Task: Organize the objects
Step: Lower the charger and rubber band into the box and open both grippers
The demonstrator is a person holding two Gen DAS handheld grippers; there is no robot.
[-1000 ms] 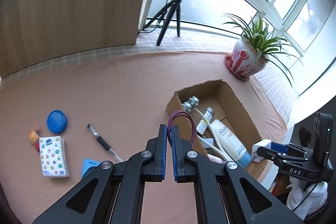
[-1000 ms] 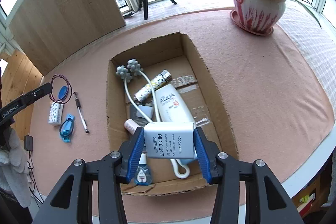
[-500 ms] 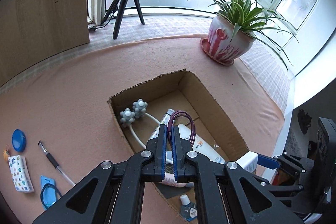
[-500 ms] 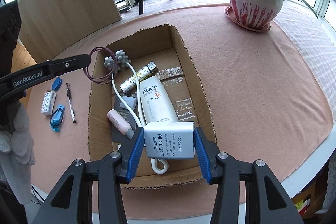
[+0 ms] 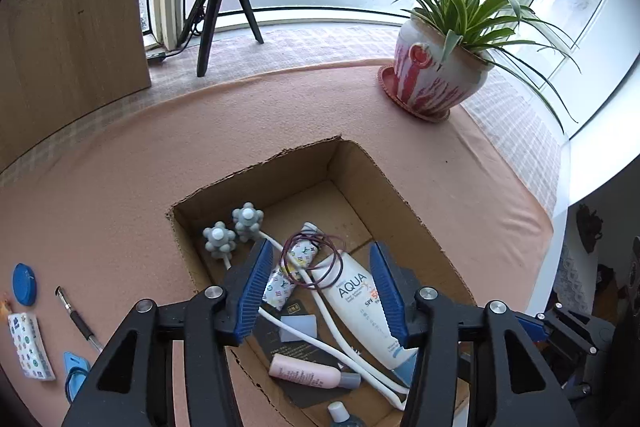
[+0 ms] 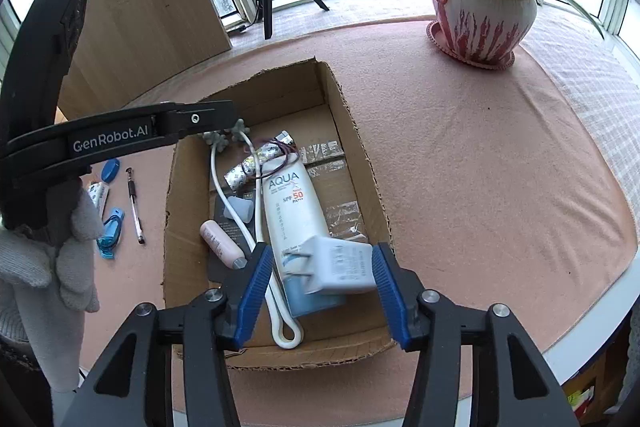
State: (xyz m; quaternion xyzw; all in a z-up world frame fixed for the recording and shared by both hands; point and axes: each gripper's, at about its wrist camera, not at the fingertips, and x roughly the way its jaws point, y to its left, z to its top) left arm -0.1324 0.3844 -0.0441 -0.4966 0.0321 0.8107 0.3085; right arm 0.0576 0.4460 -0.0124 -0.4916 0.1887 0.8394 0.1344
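The right gripper (image 6: 320,291) hangs over the near end of the cardboard box (image 6: 362,167), its jaws opening; the white power adapter (image 6: 340,265) sits tilted between them, prongs pointing left, its right end against the right pad while the left pad stands clear of it. Just beyond and under the adapter lies the white sunscreen bottle (image 6: 294,211), with a white looped massager handle (image 6: 280,311) to the left of it. The left gripper (image 5: 320,291) hovers over the same box (image 5: 404,211), its jaws opening and nothing pressed between the pads; the thin purple hair tie (image 5: 310,259) lies just ahead of the fingertips, resting loose across a patterned tube (image 5: 290,277) and the top of the bottle. Farther along, near the box's left wall, are the massager's two grey knobbed balls (image 5: 234,231). Beyond the box, on the pink cloth (image 5: 260,115), a potted plant (image 5: 440,75) stands to the right.
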